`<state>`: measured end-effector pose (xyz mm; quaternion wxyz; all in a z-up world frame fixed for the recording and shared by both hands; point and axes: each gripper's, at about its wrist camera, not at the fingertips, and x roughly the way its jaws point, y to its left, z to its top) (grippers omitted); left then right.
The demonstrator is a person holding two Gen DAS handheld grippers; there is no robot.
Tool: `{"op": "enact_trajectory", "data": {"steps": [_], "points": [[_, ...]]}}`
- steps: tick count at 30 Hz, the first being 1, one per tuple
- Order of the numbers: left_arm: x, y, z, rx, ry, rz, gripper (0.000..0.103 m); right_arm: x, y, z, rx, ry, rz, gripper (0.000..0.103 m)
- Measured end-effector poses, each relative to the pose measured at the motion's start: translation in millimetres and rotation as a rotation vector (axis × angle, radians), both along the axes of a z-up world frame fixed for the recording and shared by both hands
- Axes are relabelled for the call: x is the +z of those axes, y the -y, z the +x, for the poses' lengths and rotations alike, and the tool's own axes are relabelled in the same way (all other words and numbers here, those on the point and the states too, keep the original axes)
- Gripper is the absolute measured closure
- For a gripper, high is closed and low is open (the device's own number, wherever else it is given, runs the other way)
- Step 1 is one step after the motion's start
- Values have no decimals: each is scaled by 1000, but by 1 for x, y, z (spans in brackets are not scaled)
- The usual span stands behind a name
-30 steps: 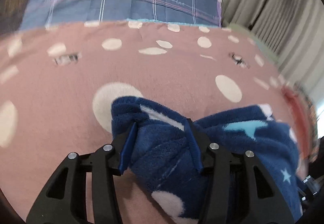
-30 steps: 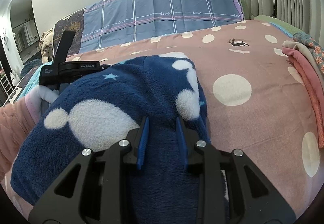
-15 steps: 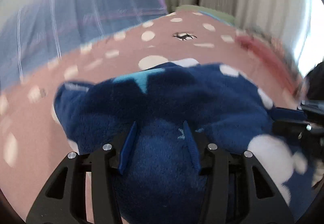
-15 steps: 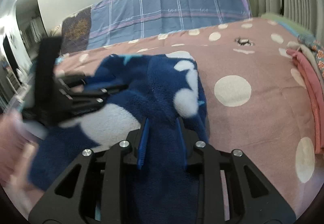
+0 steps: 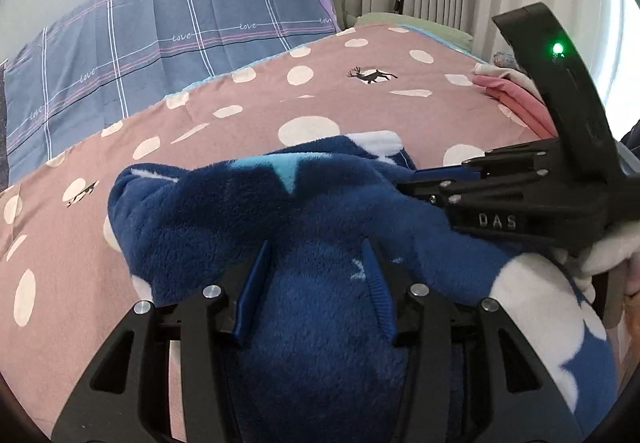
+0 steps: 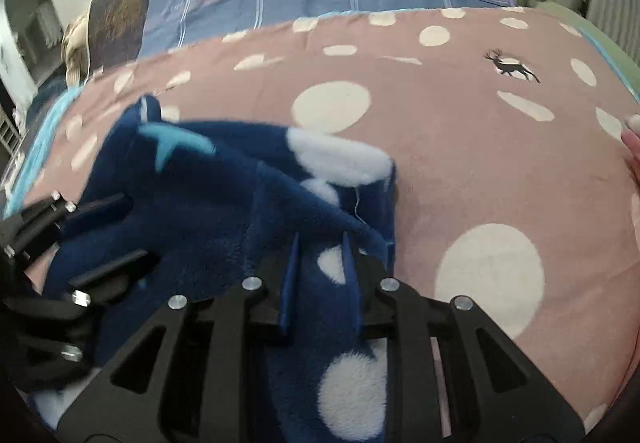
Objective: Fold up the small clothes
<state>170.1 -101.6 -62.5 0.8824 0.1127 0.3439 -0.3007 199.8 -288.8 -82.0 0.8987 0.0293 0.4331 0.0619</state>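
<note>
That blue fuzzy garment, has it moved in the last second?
Yes. The blue fuzzy garment now lies folded lower and leftward, off the big white dot on the pink bedspread.

Navy fleece garment [image 5: 320, 211] (white dots, lt-blue star) lies bunched and partly folded, raised at near edge.
</note>
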Motion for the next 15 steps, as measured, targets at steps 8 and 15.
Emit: {"op": "enact_trajectory", "data": {"steps": [8, 15], "points": [[23, -22, -13, 73, -15, -77, 54, 22, -5, -25, -15, 78, -18, 80], [64, -72, -127, 44, 142, -158, 46, 15, -20, -46, -3, 119, -186, 78]]}}
